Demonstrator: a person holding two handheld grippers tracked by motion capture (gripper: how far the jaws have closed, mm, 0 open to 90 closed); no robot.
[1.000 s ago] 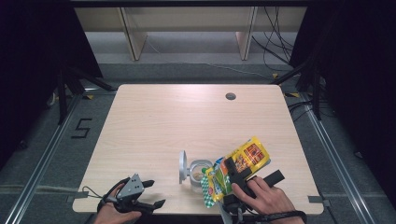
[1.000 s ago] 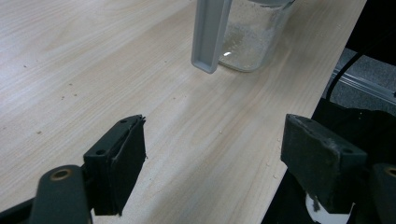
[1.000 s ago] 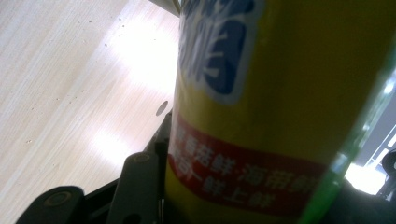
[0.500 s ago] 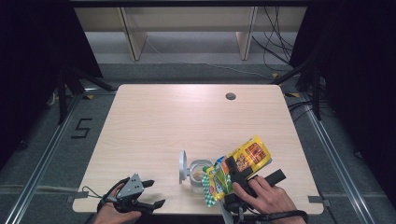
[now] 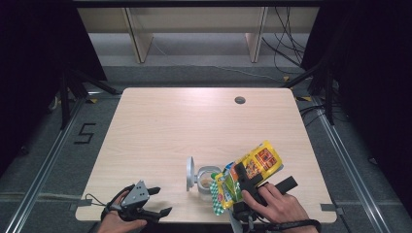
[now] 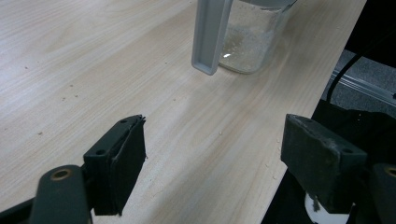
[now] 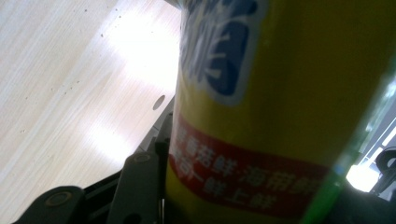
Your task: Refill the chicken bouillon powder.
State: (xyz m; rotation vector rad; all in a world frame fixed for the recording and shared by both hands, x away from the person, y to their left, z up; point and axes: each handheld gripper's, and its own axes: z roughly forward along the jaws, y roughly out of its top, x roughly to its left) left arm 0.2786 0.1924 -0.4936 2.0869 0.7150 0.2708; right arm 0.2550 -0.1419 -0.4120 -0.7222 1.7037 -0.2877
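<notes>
Item one: yellow snack bag (image 5: 256, 162), clamped in my right gripper (image 5: 245, 177) at the table's (image 5: 194, 121) five o'clock edge, tilted, its lower end over a glass jar (image 5: 206, 178). Green-checked packet (image 5: 222, 193) touching the bag, at its seven o'clock. Jar's grey lid (image 5: 190, 173) upright at the jar's nine o'clock. Item two: my left gripper (image 5: 150, 201), seven o'clock corner, jaws apart, nothing between them, well apart from the jar.
</notes>
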